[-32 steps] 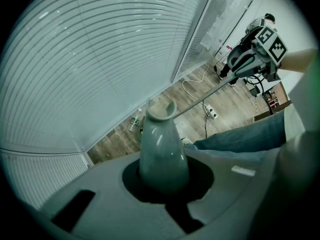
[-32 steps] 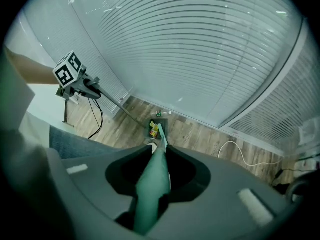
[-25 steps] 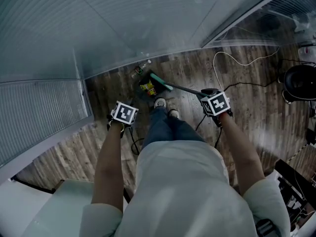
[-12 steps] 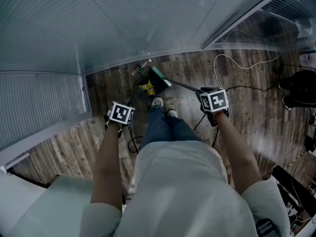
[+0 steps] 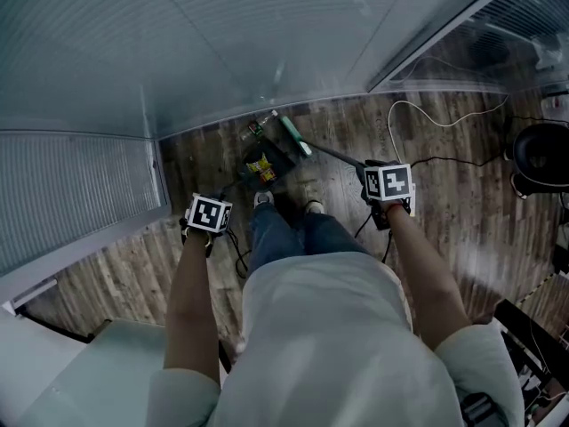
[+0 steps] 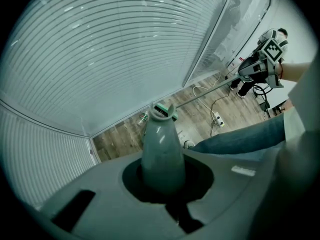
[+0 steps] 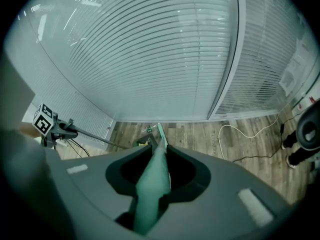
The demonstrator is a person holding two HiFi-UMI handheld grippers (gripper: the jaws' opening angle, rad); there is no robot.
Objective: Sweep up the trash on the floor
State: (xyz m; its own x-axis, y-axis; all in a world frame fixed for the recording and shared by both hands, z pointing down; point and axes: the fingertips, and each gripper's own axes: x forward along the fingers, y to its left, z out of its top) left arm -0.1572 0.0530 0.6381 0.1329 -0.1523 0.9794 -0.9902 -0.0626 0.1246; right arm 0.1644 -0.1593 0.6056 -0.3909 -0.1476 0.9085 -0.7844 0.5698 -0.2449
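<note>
My left gripper (image 5: pixel 209 213) is clamped shut round the grey tapered plastic handle of the long dustpan (image 6: pixel 161 151). That grip stands the dark dustpan tray (image 5: pixel 280 160) on the wood-plank floor (image 5: pixel 462 185) at the far side, close under the slatted glass wall (image 5: pixel 222 43).

My right gripper (image 5: pixel 388 185) is closed on the teal plastic broom handle (image 7: pixel 152 184), which runs away from me and leftward down to the teal brush head (image 5: pixel 293 137). I hold the two long handles apart, one on each side of my legs. That way the brush can work toward the tray while the tray is braced against the push.

The trash is at the far end by the wall:
- **Yellow-labelled can-shaped piece (image 5: pixel 260 162):** it seems to sit in the tray, though at this size I can't be sure it is inside and not just beside it.
- **Clear plastic bottle (image 5: pixel 260 128):** it lies on the floor just beyond the tray, left of the brush head.

I judge the bottle is what remains to be swept. The brush stands beside it, so a pull toward me would roll it into the tray.

A white cable (image 5: pixel 400 118) loops on the floor to the right, well apart from the brush.
</note>
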